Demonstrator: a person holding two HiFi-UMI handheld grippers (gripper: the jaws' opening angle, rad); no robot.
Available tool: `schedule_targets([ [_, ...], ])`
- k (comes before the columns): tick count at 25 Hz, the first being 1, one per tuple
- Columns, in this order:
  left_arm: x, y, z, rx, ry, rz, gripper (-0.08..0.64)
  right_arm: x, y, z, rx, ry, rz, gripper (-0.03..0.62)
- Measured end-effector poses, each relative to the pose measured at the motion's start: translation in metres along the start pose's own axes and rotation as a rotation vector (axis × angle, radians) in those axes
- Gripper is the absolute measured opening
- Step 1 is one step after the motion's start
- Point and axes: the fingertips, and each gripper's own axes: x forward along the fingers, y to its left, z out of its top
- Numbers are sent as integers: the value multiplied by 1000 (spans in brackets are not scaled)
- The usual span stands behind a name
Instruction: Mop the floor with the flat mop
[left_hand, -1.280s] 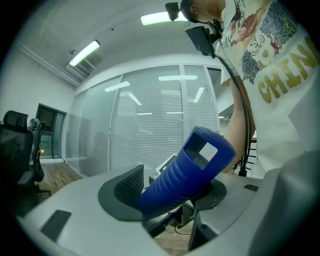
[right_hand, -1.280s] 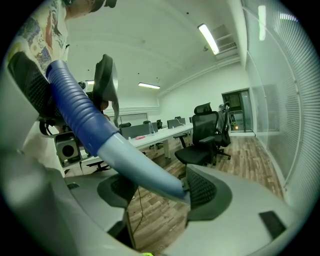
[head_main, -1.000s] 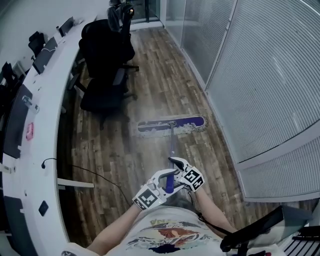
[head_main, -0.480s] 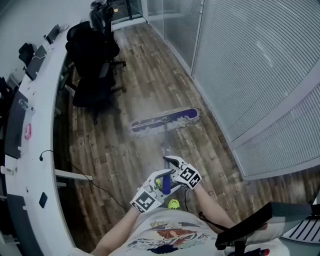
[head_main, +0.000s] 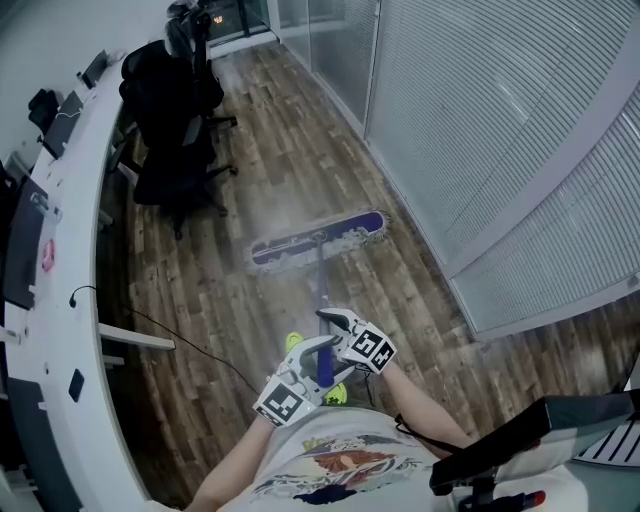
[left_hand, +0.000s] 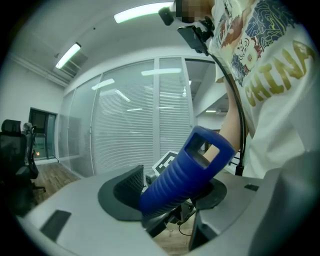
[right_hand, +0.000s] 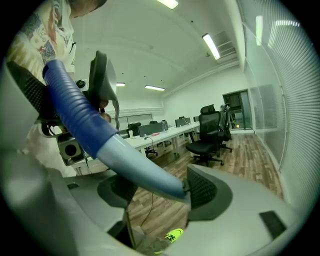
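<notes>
left gripper (head_main: 320, 357) clamping ribbed blue grip (left_hand: 184, 176) | right gripper (head_main: 334, 324) pinching pole (right_hand: 136, 171) just farther along | flat mop (head_main: 318, 238) probably handling light, stiff, long-levered

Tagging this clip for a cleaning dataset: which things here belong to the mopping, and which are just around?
In the job: flat mop head; mop handle; left gripper and right gripper, jaws shut on that handle; wooden floor.
Just around: office chairs; long desk; blinds.
</notes>
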Motion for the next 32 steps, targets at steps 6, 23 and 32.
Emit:
schedule_targets([
  [6,18,3,1,12,-6,-11,232,-8,-14,-2,-4,8,10,281],
  [23,61,138,-17,-6,-1,-32,247,57,-139,26,-19,11,30,281],
  [32,102,309,-13,-14,19,-66,249,132,-289,84,-7,25,-1,281],
])
